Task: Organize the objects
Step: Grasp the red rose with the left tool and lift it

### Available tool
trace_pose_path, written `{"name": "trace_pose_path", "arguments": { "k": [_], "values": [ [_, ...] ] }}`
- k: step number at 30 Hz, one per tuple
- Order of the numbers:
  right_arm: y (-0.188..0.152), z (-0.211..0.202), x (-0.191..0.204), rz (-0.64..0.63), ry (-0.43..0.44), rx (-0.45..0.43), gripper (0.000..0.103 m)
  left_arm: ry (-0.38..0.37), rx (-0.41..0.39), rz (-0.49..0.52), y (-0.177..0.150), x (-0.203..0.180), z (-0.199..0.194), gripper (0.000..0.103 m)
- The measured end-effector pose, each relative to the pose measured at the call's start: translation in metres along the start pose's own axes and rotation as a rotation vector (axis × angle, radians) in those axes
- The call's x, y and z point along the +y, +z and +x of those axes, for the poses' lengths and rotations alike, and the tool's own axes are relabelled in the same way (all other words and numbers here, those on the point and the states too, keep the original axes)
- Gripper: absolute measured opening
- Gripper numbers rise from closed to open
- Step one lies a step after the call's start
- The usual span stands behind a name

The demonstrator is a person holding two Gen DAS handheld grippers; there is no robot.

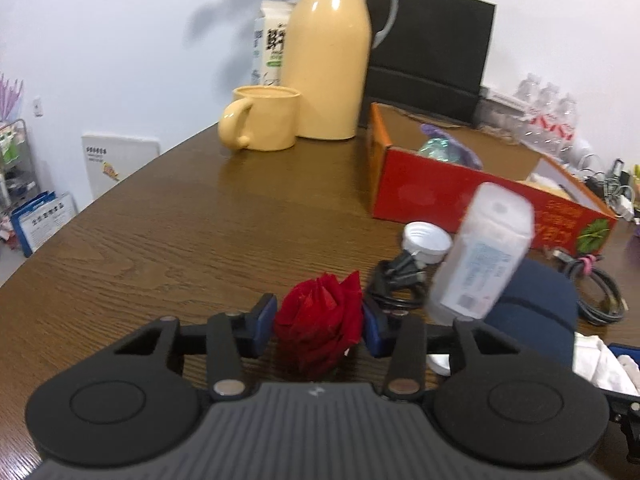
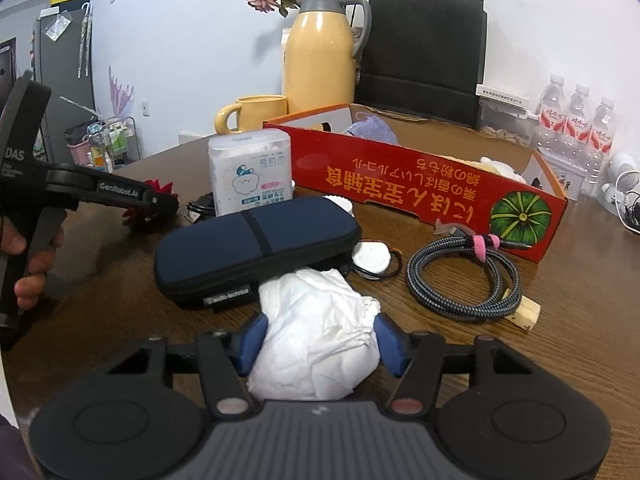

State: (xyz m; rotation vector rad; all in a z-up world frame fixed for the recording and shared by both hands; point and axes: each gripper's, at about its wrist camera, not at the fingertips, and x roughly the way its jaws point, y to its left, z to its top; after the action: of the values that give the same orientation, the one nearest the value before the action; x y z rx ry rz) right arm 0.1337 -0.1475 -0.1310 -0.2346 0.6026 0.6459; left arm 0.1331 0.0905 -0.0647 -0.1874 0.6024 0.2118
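A red folded paper flower (image 1: 320,320) rests on the brown wooden table (image 1: 180,240), and the blue pads of my left gripper (image 1: 318,326) press on both its sides. From the right wrist view the left gripper (image 2: 160,204) reaches in from the left over the same flower (image 2: 158,188), a hand on its handle. My right gripper (image 2: 322,336) is shut on a crumpled white tissue (image 2: 320,316), just in front of a navy zip case (image 2: 256,244). A long red cardboard box (image 2: 400,184) lies open behind, with a few items inside.
A white cotton-swab box (image 2: 250,172), a coiled braided cable (image 2: 464,276), a white lid (image 2: 372,258) and a black cable (image 1: 396,280) crowd the table's middle. A yellow thermos (image 2: 320,48), a mug (image 2: 252,114) and a black paper bag (image 2: 424,52) stand behind. Water bottles (image 2: 576,128) stand at far right.
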Motion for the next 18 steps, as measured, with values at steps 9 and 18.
{"name": "trace_pose_path", "arguments": {
  "k": [9, 18],
  "values": [
    [-0.003, -0.021, -0.005, -0.017, -0.031, -0.022, 0.055, -0.074, -0.089, 0.029, 0.014, -0.011, -0.032, 0.044],
    [0.03, -0.032, -0.026, -0.015, -0.105, -0.113, 0.055, -0.154, -0.225, 0.07, 0.058, -0.036, -0.051, 0.044]
  ]
}}
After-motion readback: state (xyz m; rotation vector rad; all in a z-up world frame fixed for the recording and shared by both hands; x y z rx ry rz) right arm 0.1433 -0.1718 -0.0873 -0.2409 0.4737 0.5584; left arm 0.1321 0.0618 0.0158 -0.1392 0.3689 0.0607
